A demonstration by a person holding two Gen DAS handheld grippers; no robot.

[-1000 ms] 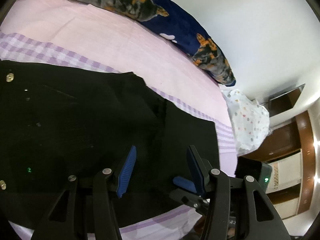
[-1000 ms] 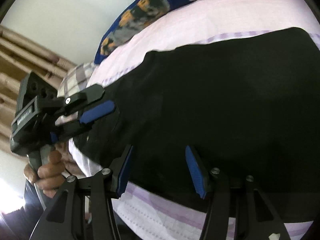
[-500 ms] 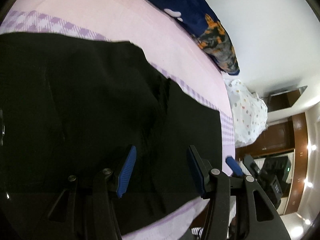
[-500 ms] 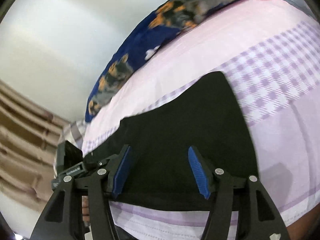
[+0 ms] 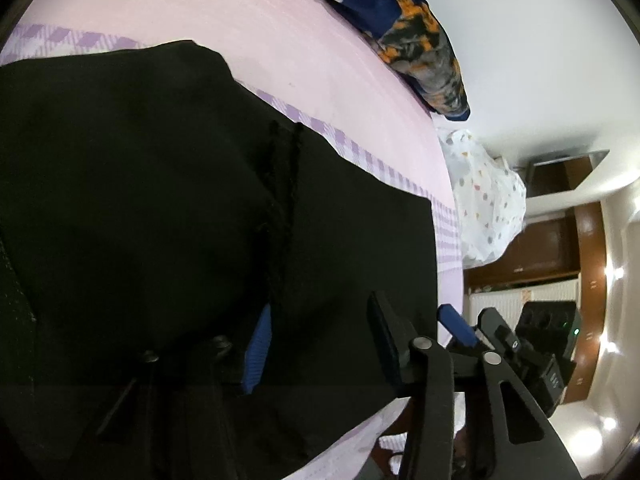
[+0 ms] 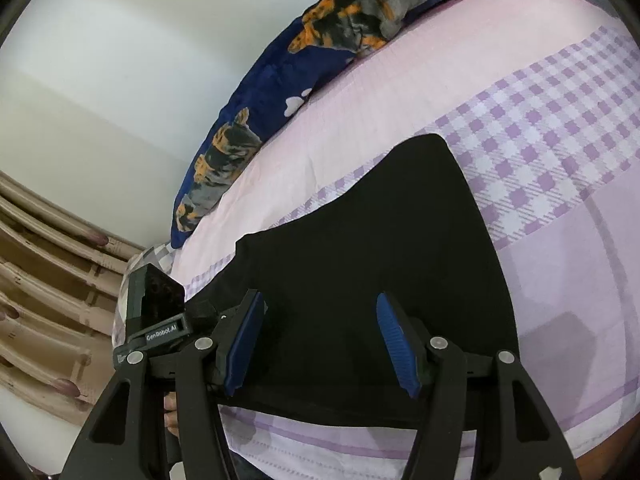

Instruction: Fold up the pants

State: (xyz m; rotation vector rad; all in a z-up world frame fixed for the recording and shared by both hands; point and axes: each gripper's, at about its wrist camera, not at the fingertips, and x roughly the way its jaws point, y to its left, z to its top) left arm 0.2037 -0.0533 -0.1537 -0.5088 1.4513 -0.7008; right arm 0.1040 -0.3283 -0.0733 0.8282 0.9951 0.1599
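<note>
Black pants (image 5: 160, 200) lie flat on the pink and purple checked bedsheet (image 5: 280, 40). They also show in the right wrist view (image 6: 380, 240). My left gripper (image 5: 320, 344) is open and empty, low over the pants near their front edge. My right gripper (image 6: 320, 344) is open and empty, over the near edge of the pants. The right gripper shows at the lower right of the left wrist view (image 5: 500, 344). The left gripper's body shows at the left of the right wrist view (image 6: 160, 312).
A dark blue pillow with orange and grey print (image 6: 320, 60) lies along the wall. A white spotted bag (image 5: 484, 200) sits past the bed's end, with brown furniture (image 5: 560, 240) behind. The bed's front edge (image 6: 360, 440) is just below the grippers.
Both grippers have moved apart along the pants' near edge. The right one has swung to the right end of the pants. Both stay open.
</note>
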